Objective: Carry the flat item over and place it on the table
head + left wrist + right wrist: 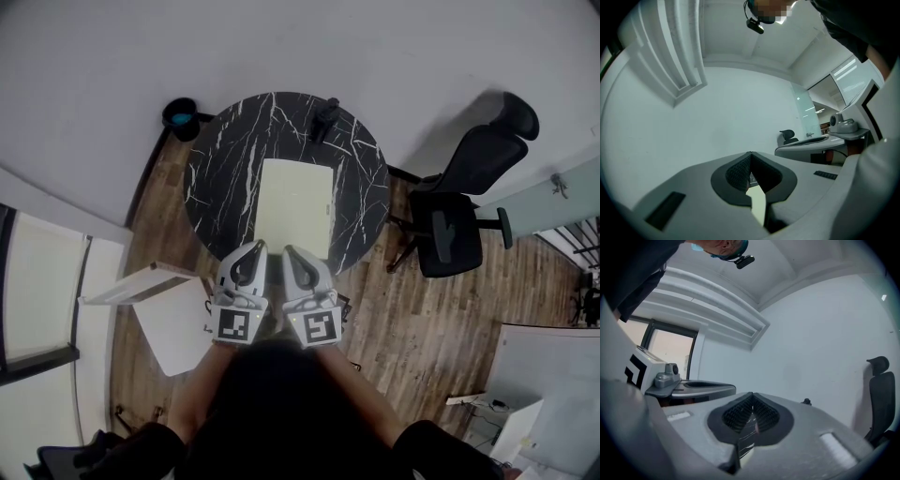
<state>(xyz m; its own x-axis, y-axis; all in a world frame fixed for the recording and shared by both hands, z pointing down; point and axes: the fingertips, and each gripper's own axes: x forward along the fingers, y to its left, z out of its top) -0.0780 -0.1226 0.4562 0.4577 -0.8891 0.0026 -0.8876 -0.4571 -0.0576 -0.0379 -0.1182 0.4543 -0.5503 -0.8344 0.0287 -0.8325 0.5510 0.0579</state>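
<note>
The flat item, a pale yellow sheet (295, 202), lies on the round black marble table (220, 164), reaching its near edge. My left gripper (257, 247) and right gripper (287, 250) sit side by side at the sheet's near edge, both shut. In the left gripper view the jaws (751, 153) meet at their tips, and a strip of the sheet (758, 204) shows through the gap behind them. In the right gripper view the jaws (752, 394) are also closed, with marble table (749, 427) showing below. Nothing is visibly pinched between either pair of pads.
A small black object (325, 117) stands at the table's far edge. A black office chair (459, 206) is to the right, and a blue bin (180, 114) sits by the wall at the back left. White boards (173, 328) lie on the floor at the left.
</note>
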